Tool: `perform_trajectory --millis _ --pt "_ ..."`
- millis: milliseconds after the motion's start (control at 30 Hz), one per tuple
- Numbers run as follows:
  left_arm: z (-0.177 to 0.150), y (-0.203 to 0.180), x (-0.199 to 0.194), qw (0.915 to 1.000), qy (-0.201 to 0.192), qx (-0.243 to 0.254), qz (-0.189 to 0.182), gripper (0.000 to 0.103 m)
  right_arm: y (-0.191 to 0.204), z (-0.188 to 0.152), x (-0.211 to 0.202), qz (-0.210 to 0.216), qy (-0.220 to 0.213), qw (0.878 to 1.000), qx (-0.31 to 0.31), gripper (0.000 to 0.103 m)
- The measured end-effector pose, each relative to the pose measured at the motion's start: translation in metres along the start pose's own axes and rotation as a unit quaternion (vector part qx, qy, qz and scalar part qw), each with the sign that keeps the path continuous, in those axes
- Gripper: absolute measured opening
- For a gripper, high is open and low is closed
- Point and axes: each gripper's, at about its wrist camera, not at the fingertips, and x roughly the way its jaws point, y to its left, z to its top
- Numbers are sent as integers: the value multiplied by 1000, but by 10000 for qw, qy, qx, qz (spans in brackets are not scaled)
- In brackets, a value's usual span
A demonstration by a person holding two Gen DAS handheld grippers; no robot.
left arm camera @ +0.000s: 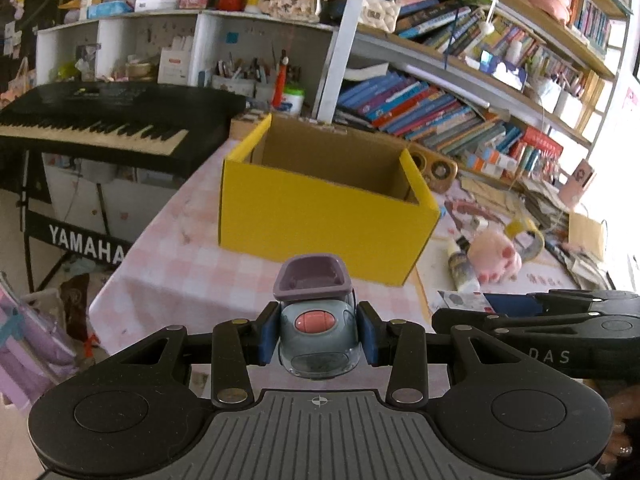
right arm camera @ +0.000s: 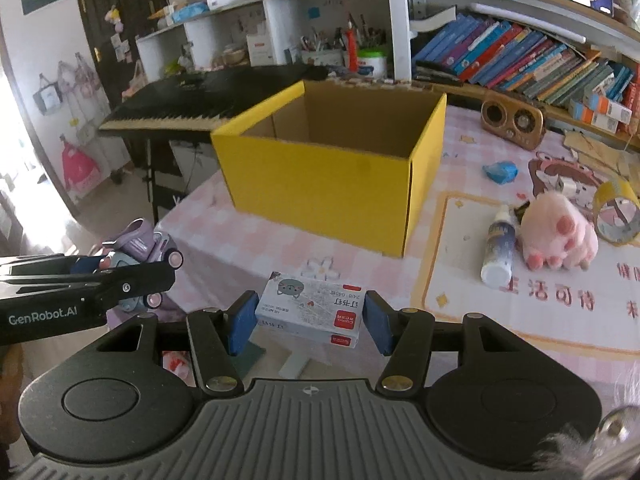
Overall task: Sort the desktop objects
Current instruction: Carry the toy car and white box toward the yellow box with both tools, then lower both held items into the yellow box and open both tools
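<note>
Glossy plastic toy car (left arm camera: 318, 330), matt cardboard box (left arm camera: 320, 216)

- Cluttered home study or child's room, centred on a table under a pink checked cloth (right arm camera: 224, 236) bearing a yellow cardboard box (right arm camera: 320, 184).
- Left of the box, a black Yamaha keyboard (left arm camera: 100, 120) on its stand.
- Behind and right of the box, shelves crammed with leaning books (left arm camera: 420, 108).
- Right of the box, a pink plush paw (right arm camera: 560, 232); behind it, pen pots (right arm camera: 344, 50).

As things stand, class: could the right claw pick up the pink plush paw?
Probably not yet. The right claw is already shut on the staples box. The pink plush paw itself lies uncovered on the table.
</note>
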Motion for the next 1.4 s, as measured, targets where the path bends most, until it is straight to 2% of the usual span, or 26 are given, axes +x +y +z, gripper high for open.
perform_trajectory --millis 367,633,867,1233,1400 --pt "43 -13 17 9992 -399 79 -61 39 -16 45 4 111 -318 9994 -125 55" --pt "77 -27 35 9971 -717 232 23 39 -38 86 7 262 -673 9972 -214 55" --pt "103 -37 59 9955 -862 367 170 39 -57 120 26 369 -826 9947 -495 55" --pt "133 -28 117 9966 -633 256 462 39 -76 151 81 579 -558 9898 -1177 55" --pt "149 -27 151 9970 -264 496 539 39 -83 171 119 614 -311 9827 -1717 55"
